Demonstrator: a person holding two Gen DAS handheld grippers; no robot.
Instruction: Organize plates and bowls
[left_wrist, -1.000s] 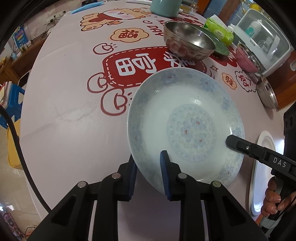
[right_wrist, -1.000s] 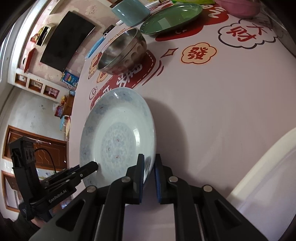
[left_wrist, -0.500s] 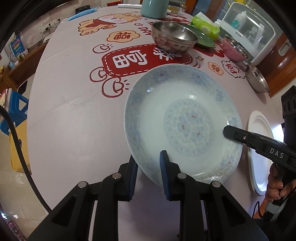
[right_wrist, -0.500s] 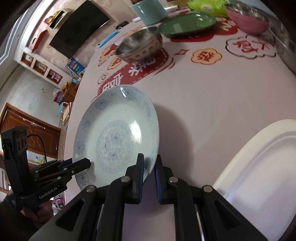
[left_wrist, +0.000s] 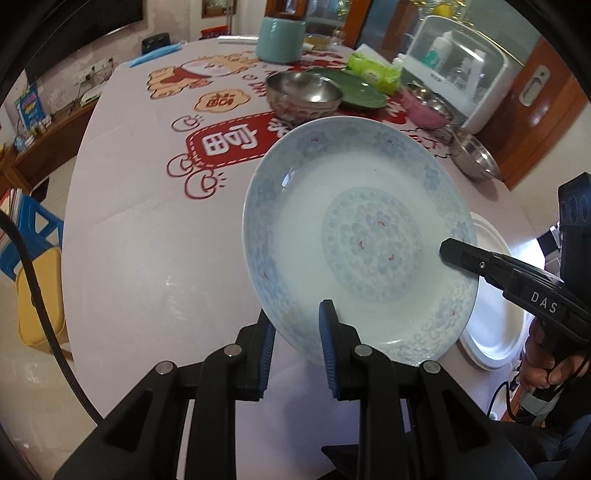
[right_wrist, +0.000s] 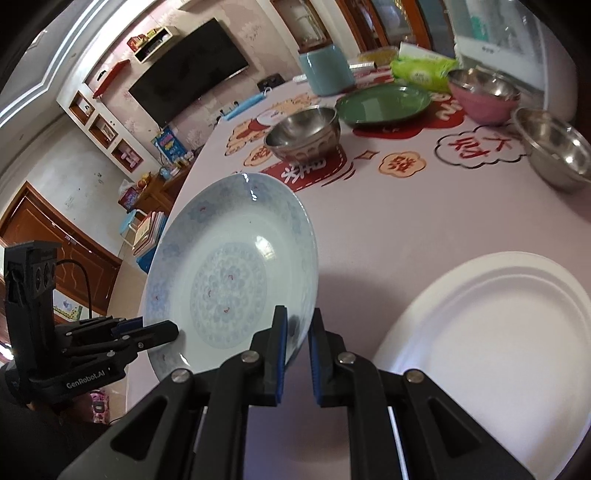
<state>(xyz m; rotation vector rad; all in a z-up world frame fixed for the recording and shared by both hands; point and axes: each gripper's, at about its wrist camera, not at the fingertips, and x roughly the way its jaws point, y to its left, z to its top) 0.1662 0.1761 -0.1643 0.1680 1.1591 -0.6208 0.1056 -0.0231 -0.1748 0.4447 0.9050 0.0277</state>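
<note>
A pale blue patterned plate hangs above the table, gripped at two sides of its rim. My left gripper is shut on the plate's near rim in the left wrist view. On the opposite rim my right gripper is shut too, and it shows in the left wrist view as the black gripper at the right. A white plate lies flat on the table just right of the lifted plate.
Farther back on the printed tablecloth stand a steel bowl, a green plate, a pink bowl, another steel bowl, a teal pot and a green tissue pack. A person's hand holds the right gripper.
Both grippers have lifted the blue plate off the table and carried it toward the white plate. The table now looks farther below, and more of the white plate shows.
</note>
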